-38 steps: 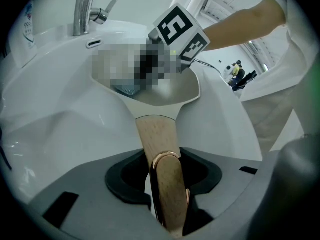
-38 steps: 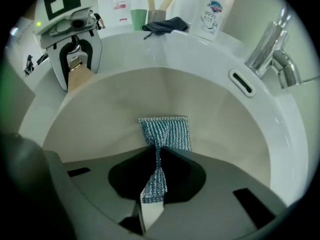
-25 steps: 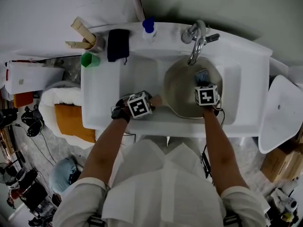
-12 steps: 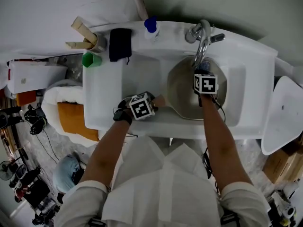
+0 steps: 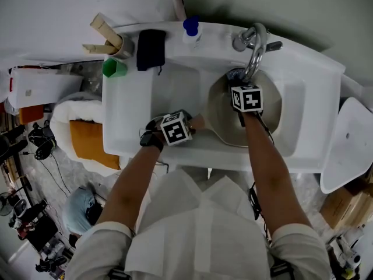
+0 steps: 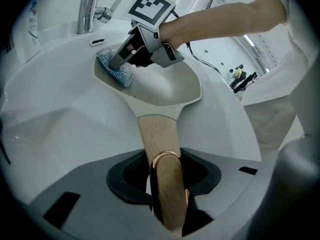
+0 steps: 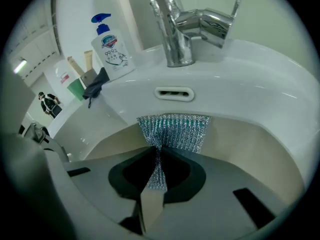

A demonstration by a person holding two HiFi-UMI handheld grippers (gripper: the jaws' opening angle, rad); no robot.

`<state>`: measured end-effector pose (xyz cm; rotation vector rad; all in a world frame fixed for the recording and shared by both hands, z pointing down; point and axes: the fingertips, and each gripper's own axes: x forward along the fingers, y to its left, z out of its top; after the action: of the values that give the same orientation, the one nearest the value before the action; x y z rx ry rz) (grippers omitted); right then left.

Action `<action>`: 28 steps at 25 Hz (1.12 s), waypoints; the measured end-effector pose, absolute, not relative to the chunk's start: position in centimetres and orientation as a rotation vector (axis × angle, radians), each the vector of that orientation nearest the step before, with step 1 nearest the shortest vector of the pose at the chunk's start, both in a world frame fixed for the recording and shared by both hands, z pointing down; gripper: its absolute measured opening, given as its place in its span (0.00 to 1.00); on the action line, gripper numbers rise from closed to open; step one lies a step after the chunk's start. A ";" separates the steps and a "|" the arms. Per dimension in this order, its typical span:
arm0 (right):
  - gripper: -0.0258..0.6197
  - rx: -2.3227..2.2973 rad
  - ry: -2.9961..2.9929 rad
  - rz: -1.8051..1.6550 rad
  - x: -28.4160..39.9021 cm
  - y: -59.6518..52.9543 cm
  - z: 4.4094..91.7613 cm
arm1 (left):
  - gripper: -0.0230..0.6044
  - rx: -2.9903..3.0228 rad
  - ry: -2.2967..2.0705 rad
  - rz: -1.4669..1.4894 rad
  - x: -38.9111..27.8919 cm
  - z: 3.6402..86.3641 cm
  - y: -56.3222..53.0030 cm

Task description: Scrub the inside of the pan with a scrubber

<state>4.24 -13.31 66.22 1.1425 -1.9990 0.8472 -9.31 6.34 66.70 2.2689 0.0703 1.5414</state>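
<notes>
1. Left of the tap (image 5: pixel 253 39), at the near edge of the sink (image 5: pixel 303 98), the left gripper (image 6: pixel 167 189) has its jaws partly closed and clamped on the wooden handle (image 6: pixel 157 134). The handle's rounded end sits between them.
2. That handle looks stiff and dry, so it is the sensible place to hold. The pan's body seems rigid and smooth-coated, probably slick once wet. A hold this far out on the handle could let the pan swivel under a sideways push, so the clamp should be firm.
3. The pan (image 5: pixel 221 115) lies in the sink basin right below the tap. Its pale inside faces up and the handle points away to the left of the tap.
4. Just below the tap, the right gripper (image 7: pixel 157 176) has its jaws nearly together, pinching the silver-blue mesh scrubber (image 7: pixel 175 131) by a thin gathered edge. The rest of the scrubber fans out against the pan's inner wall on the tap side.
5. The scrubber looks soft, light and easily bunched. Held by so little, it may drag out of the pinch under hard rubbing, so a deeper bite would be safer.
</notes>
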 end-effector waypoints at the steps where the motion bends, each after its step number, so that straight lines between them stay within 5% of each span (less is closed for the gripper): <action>1: 0.10 1.115 -2.018 0.846 3.7 -13.0 66.1 | 0.30 2.269 0.070 1.542 -9.3 66.7 6.3; 28: 0.09 0.374 -2.122 0.901 -3.5 -0.9 64.9 | 0.30 2.268 0.055 1.554 -9.4 66.7 6.3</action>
<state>-3.53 -0.87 64.90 0.3735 -2.1223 0.9010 -9.41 6.32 66.71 2.2679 0.0547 1.5540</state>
